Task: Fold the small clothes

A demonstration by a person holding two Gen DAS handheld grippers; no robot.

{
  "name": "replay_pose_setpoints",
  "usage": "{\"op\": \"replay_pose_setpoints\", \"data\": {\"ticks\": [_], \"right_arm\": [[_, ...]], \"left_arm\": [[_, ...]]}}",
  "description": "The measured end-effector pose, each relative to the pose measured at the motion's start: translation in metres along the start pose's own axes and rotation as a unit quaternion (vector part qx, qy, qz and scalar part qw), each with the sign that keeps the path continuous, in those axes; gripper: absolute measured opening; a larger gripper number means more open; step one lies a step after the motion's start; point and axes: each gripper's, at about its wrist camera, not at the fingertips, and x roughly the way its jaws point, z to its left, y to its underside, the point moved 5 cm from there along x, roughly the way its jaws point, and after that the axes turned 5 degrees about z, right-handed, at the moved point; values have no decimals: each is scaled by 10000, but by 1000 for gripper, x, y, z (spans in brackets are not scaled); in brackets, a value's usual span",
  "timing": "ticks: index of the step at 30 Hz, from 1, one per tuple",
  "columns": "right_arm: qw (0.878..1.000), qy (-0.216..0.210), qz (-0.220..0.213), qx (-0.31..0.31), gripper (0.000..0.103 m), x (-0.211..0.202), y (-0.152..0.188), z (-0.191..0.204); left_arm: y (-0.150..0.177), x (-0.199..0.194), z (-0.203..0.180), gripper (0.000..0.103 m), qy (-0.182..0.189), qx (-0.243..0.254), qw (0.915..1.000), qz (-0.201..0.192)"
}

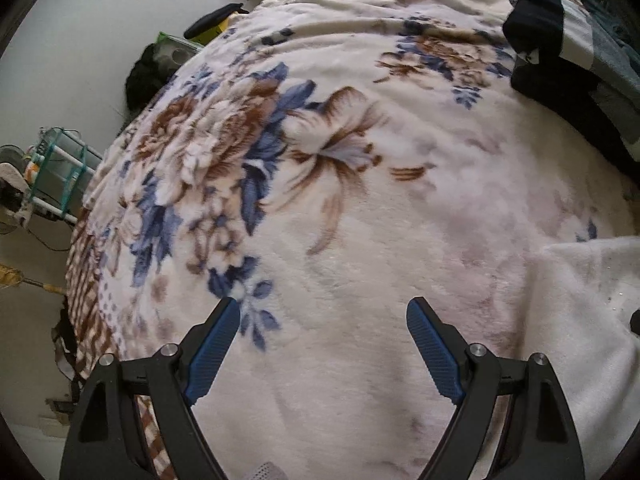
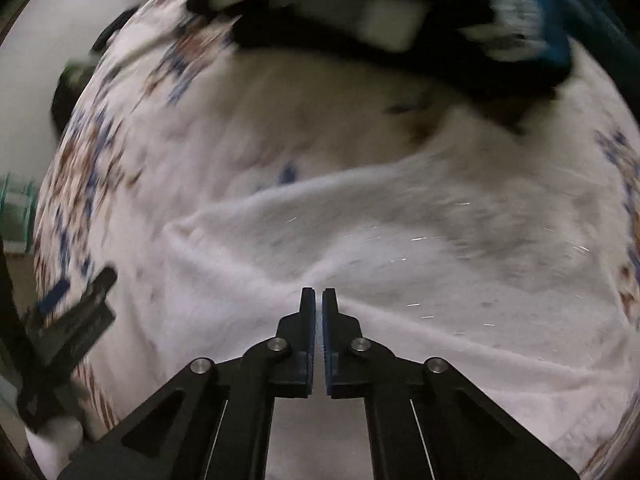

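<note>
A white fuzzy garment lies spread on the floral blanket. My right gripper points down onto it with its blue pads closed together. Creases in the cloth run out from the fingertips, so it is shut on a pinch of the garment. The right wrist view is blurred. In the left wrist view the same garment shows only at the lower right. My left gripper hangs open over the bare blanket to the garment's left, with nothing between its fingers. It also appears at the left edge of the right wrist view, left gripper.
A pile of dark and pale clothes lies at the far right of the bed, clothes pile. The bed edge drops off at the left, where a green wire rack and a black bag stand on the floor.
</note>
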Motion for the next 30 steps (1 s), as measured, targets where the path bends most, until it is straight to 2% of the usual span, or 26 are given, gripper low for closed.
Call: {"op": "replay_pose_setpoints", "data": {"ticks": [1,4,5,7,8,9,10,11,13,15,16,18,22,24,27,30], "right_arm": [[9999,92,35,123,0,1,-2,-9],[9945,-442,747,590,0,20,1,-26],[9939,-451,763,663,1,18,2,-31],[9950,-397,614,680,6,3,10,-40],[9955,-343,538,696,21,-5,17,-46],[9955,-298,490,751,45,-12,27,-54],[9949,-289,485,841,55,-16,39,-61],[9934,-294,513,986,58,-17,52,-72],[9885,-264,670,1330,58,-7,80,-89],[9845,130,780,1565,56,6,104,-118],[9831,334,695,1661,55,8,113,-132],[9801,282,561,1885,55,7,118,-142],[9819,417,197,1839,55,-27,118,-133],[9797,188,3,1997,55,-54,130,-133],[9687,-228,-132,2470,59,-94,160,-150],[9568,-735,-77,2813,73,-132,201,-180]], "left_arm": [[-1,-1,-3,85,41,23,10000,-5],[-6,-3,-19,85,364,245,9990,66],[-7,-4,-23,85,431,321,9985,55],[-8,-10,-39,85,803,602,9950,-10],[-7,-12,-46,85,835,737,9938,-57],[-5,-15,-55,85,813,925,9923,-132],[-2,-16,-66,85,745,1211,9896,-218],[1,-14,-74,85,610,1408,9878,-253],[6,-2,-86,85,276,1742,9839,-275],[7,17,-91,86,47,1904,9815,-193],[5,22,-89,88,57,1863,9824,-150],[0,21,-85,88,148,1761,9842,-51],[-4,-10,-78,88,314,1705,9846,-224],[0,-30,-78,88,451,1674,9843,-332],[18,-71,-86,88,672,1742,9811,-513],[49,-106,-102,88,872,1967,9752,-511]]}}
